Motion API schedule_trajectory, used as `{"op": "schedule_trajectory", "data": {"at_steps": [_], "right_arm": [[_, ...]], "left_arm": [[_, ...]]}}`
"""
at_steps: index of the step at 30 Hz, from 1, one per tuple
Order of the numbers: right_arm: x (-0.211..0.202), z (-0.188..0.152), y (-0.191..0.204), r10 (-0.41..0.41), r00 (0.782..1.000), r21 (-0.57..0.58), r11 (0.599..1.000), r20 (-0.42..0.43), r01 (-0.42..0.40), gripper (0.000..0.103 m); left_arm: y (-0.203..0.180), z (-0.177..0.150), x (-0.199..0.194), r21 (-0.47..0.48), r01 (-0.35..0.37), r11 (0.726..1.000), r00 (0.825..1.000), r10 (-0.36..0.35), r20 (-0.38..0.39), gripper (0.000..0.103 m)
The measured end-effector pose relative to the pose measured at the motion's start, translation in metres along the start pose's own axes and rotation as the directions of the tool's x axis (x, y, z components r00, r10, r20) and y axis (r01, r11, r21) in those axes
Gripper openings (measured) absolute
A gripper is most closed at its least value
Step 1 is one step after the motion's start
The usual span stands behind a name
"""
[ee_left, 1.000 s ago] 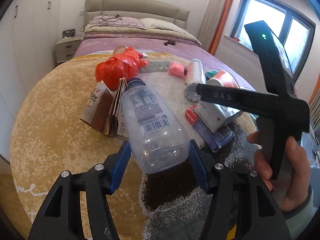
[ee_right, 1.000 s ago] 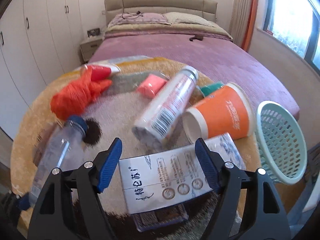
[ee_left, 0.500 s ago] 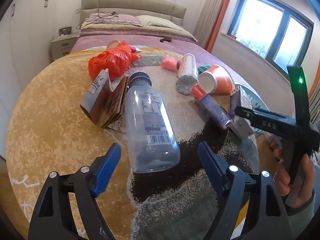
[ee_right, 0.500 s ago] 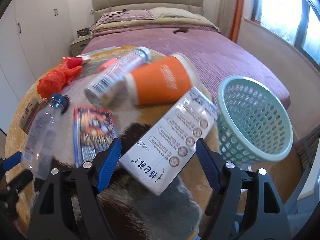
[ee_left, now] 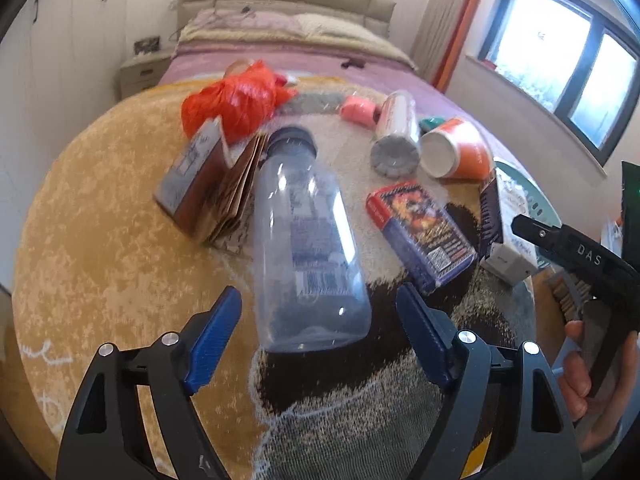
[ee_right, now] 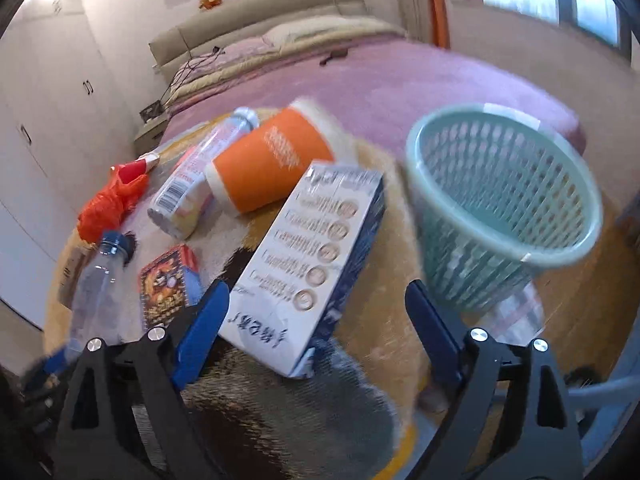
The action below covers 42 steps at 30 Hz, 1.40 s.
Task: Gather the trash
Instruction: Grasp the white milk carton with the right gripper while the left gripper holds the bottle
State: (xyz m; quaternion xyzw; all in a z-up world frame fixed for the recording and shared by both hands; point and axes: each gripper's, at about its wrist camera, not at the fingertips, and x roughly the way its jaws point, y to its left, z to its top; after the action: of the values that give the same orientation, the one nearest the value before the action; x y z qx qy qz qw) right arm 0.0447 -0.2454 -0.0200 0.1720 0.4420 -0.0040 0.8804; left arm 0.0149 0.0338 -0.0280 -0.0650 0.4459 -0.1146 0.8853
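A clear plastic bottle [ee_left: 308, 240] with a dark blue cap lies on the round rug, just ahead of my open left gripper [ee_left: 320, 340]; its base sits between the fingertips without touching them. It also shows in the right wrist view [ee_right: 96, 284]. My right gripper [ee_right: 316, 320] is open, with a white and blue carton [ee_right: 312, 264] between its fingers, untouched as far as I can see. A green mesh basket [ee_right: 504, 204] stands to the right of the carton. An orange paper cup [ee_right: 272, 160], a white can [ee_right: 188, 188], a red and blue pack [ee_right: 168, 280] and an orange plastic bag [ee_right: 108, 204] lie behind.
A folded brown paper bag [ee_left: 208, 184] lies left of the bottle. A pink item [ee_left: 358, 110] lies by the can. A bed [ee_right: 360, 76] with a purple cover is behind the rug, wardrobes [ee_right: 44, 112] on the left, a window [ee_left: 568, 76] on the right.
My left gripper has opened and let go of the bottle, which now lies on the rug. My right gripper has swung right, toward the basket, with the carton still between its fingers.
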Motion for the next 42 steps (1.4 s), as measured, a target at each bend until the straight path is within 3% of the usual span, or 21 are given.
{"op": "schedule_trajectory", "data": {"at_steps": [3,11,13,15,20,27,34,39,42], "right_arm": [[0.013,0.004,0.009,-0.006,1.000,0.018,1.000,-0.018,0.006,0.085],[0.031,0.014,0.023,-0.083,0.995,0.033,0.996,-0.050,0.084,0.085],[0.028,0.012,0.029,-0.108,0.993,-0.011,0.994,-0.039,0.108,0.081],[0.026,0.009,0.033,-0.117,0.992,-0.047,0.992,-0.042,0.115,0.069],[0.012,-0.001,0.032,-0.067,0.997,-0.142,0.988,-0.026,0.063,0.057],[-0.017,-0.006,0.014,0.036,0.999,-0.164,0.986,0.018,-0.032,0.053],[-0.040,0.003,0.004,0.088,0.994,-0.153,0.985,0.072,-0.076,0.053],[-0.034,0.003,0.003,0.089,0.995,-0.168,0.983,0.051,-0.080,0.053],[-0.020,-0.004,0.004,0.064,0.998,-0.185,0.981,-0.002,-0.063,0.053]], "left_arm": [[0.002,-0.002,0.001,-0.028,0.030,0.999,0.999,-0.031,-0.027,0.068],[-0.012,0.016,0.015,0.005,-0.032,0.999,0.999,0.032,-0.012,0.070],[-0.017,0.020,0.019,0.015,-0.052,0.999,0.999,0.052,-0.010,0.069],[-0.020,0.022,0.023,0.027,-0.073,0.997,0.997,0.074,-0.015,0.068],[-0.035,0.021,0.026,0.084,-0.127,0.988,0.992,0.127,0.006,0.065],[-0.048,0.011,-0.004,0.104,-0.013,0.994,0.994,0.002,0.106,0.062],[-0.063,0.018,-0.035,0.103,0.080,0.991,0.977,-0.099,0.189,0.057],[-0.071,0.020,-0.026,0.145,0.057,0.988,0.985,-0.080,0.153,0.057],[-0.067,0.008,-0.011,0.159,0.045,0.986,0.996,-0.056,0.069,0.056]]}}
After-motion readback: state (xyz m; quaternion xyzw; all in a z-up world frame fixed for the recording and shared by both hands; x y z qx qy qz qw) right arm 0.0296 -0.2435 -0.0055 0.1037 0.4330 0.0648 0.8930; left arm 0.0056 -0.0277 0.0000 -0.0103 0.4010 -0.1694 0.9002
